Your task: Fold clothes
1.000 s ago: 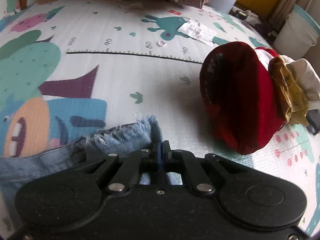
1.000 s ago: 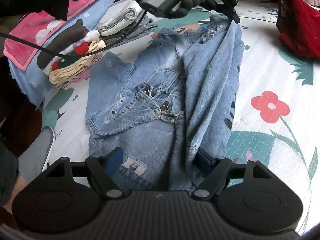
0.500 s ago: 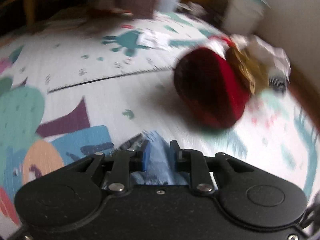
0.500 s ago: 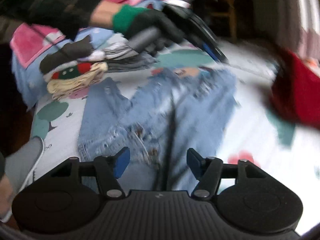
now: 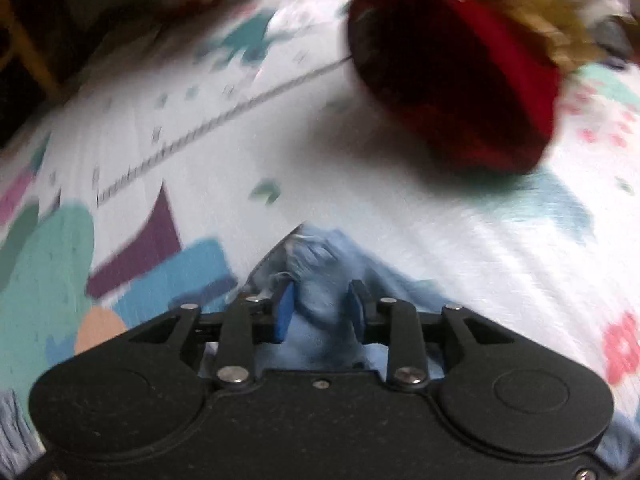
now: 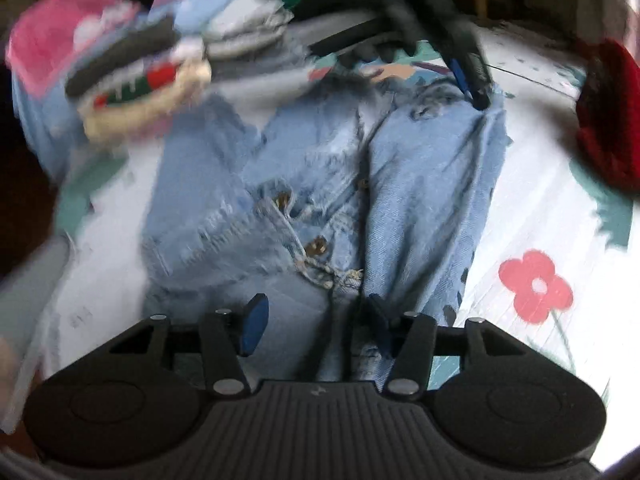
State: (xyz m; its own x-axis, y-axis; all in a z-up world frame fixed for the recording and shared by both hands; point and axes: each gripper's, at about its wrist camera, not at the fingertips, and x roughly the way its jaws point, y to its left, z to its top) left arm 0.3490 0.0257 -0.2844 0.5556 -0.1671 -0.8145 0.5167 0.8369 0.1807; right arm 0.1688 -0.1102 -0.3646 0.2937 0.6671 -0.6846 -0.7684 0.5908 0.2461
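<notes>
Light blue jeans point(image 6: 320, 200) lie lengthwise on the play mat, legs folded side by side and waistband nearest the right wrist camera. My right gripper point(image 6: 316, 320) hangs over the waistband; its jaws are closing, denim lies between them and the pads do not press it. At the far end a black-gloved hand holds my left gripper point(image 6: 476, 92) at the frayed hem. In the left wrist view that hem point(image 5: 320, 264) bunches between the blue pads point(image 5: 284, 312) of my left gripper point(image 5: 320, 308). Those jaws are opening and stand clear of the cloth.
A dark red garment point(image 5: 460, 72) with yellow and white clothes behind it sits on the mat point(image 5: 280, 140) past the hem, at the right edge in the right wrist view point(image 6: 608, 120). A stack of folded clothes point(image 6: 140, 80) lies left of the jeans.
The left jaws were shut on the hem and have now parted, and that gripper has rolled. The right jaws have narrowed over the waistband. Both views are motion-blurred.
</notes>
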